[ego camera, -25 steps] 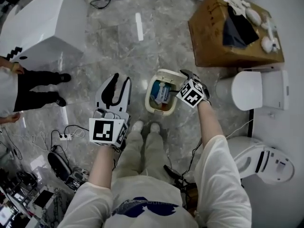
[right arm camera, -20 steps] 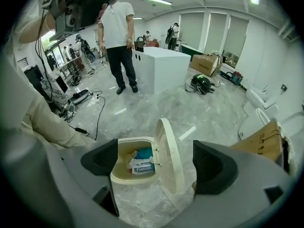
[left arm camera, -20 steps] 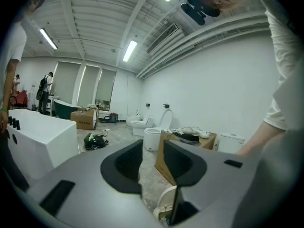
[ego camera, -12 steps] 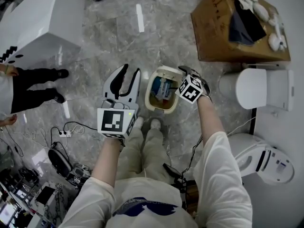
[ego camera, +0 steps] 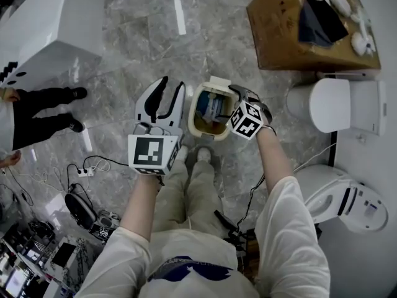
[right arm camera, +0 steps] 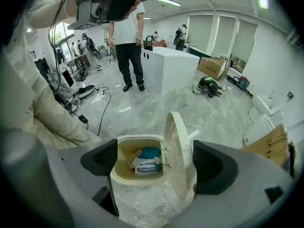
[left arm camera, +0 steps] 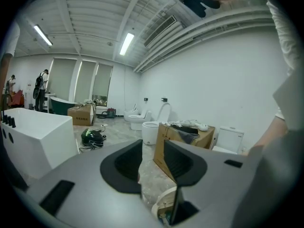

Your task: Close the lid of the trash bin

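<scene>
A cream trash bin (ego camera: 197,121) stands on the marble floor just ahead of the person's shoes, with blue and white packaging (right arm camera: 145,161) inside. Its lid (ego camera: 218,82) is raised on the far edge; in the right gripper view the lid (right arm camera: 183,156) stands upright beside the opening. My right gripper (ego camera: 239,97) hovers open over the bin's right rim, and the right gripper (right arm camera: 154,160) frames both opening and lid between its jaws without touching them. My left gripper (ego camera: 167,96) is open just left of the bin, holding nothing. The bin's rim (left arm camera: 161,204) shows low in the left gripper view.
A cardboard box (ego camera: 310,27) with cloth and white items sits far right. Two white toilets (ego camera: 335,107) (ego camera: 338,197) stand to the right. A white tub (ego camera: 49,23) and a person in black trousers (ego camera: 43,107) are at left, with cables (ego camera: 87,169) on the floor.
My left gripper has moved right and forward, closing in on the bin's left side. The right gripper stays at the bin's right rim. The lid remains raised.
</scene>
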`<act>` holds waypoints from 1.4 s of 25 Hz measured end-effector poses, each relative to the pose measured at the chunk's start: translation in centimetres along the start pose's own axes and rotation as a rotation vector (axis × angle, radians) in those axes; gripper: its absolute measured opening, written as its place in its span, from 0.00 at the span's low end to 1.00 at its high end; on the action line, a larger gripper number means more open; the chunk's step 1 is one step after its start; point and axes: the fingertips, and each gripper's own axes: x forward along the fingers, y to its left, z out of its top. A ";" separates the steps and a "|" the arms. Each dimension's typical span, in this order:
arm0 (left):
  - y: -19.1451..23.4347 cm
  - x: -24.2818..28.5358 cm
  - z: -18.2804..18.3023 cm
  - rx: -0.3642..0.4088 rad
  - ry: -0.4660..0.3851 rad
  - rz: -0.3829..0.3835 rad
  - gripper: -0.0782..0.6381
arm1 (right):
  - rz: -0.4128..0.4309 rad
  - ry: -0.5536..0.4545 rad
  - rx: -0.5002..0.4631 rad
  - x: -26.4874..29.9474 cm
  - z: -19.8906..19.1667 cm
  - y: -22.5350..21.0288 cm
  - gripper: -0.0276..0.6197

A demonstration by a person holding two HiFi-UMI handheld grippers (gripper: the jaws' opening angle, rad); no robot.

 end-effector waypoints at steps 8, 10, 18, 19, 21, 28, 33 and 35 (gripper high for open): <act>-0.9 -0.5 -3.1 -0.020 0.023 -0.011 0.28 | -0.021 -0.050 -0.037 0.4 -0.3 4.3 0.80; -1.1 -0.9 -3.8 -0.020 0.024 -0.016 0.28 | -0.029 -0.060 -0.042 0.5 -0.5 5.4 0.80; -1.3 -2.6 -6.9 -0.022 0.035 -0.024 0.28 | -0.021 -0.058 -0.086 2.4 -2.1 10.8 0.80; -1.3 -2.7 -7.3 -0.021 0.037 -0.025 0.28 | -0.022 -0.055 -0.091 2.8 -2.4 11.4 0.80; -1.2 -3.2 -8.2 -0.022 0.042 -0.026 0.28 | -0.031 -0.050 -0.096 3.5 -2.9 12.3 0.80; -1.0 -4.3 -11.3 -0.026 0.072 -0.036 0.28 | -0.088 -0.020 -0.109 6.0 -4.0 14.5 0.79; -0.7 -4.4 -13.1 -0.027 0.090 -0.040 0.29 | -0.073 0.023 -0.122 7.9 -5.1 16.2 0.78; -0.5 -4.5 -13.6 -0.027 0.095 -0.041 0.29 | -0.060 0.038 -0.123 8.7 -5.7 17.3 0.79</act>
